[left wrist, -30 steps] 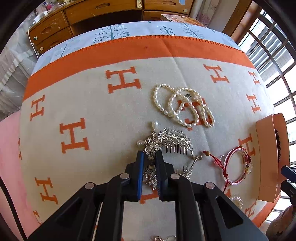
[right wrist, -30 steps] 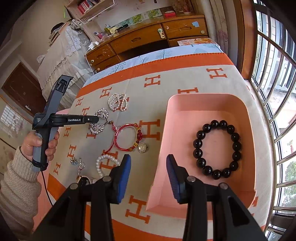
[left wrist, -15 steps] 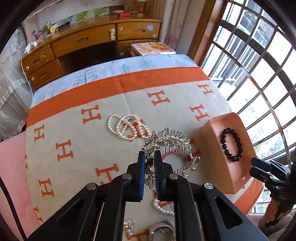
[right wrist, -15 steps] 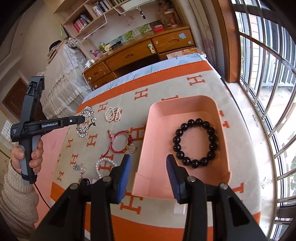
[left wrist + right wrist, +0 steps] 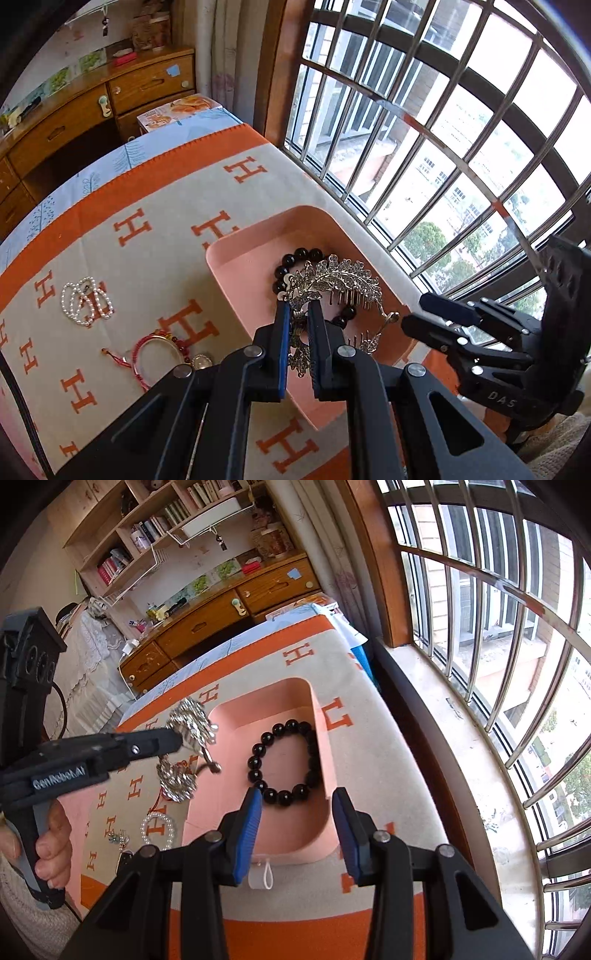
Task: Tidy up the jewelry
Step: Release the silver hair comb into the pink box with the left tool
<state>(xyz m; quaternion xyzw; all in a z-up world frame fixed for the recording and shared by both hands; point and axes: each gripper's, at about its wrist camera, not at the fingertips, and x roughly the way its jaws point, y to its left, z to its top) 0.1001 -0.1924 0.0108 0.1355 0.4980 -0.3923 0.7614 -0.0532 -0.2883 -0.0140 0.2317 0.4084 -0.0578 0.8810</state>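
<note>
My left gripper (image 5: 298,310) is shut on a silver leaf-shaped hair comb (image 5: 332,280) and holds it in the air over the left part of the pink tray (image 5: 243,266). A black bead bracelet (image 5: 295,256) lies in that tray, partly hidden behind the comb. The right wrist view has the left gripper (image 5: 173,740) coming in from the left, with the comb (image 5: 190,723) hanging above the tray's left rim (image 5: 221,716). My right gripper (image 5: 297,801) stands open over the tray's near end, close to the bead bracelet (image 5: 284,760), with nothing between its pads.
On the H-patterned blanket (image 5: 147,192) left of the tray lie a pearl necklace (image 5: 86,301), a red cord bracelet (image 5: 155,350), a pearl bracelet (image 5: 159,829) and small silver pieces (image 5: 118,836). A barred window (image 5: 443,129) runs along the right. A wooden desk (image 5: 221,609) stands behind.
The left gripper has lifted the comb off the blanket and carried it right, to above the tray. The right gripper has shifted sideways toward the tray's near end, still open.
</note>
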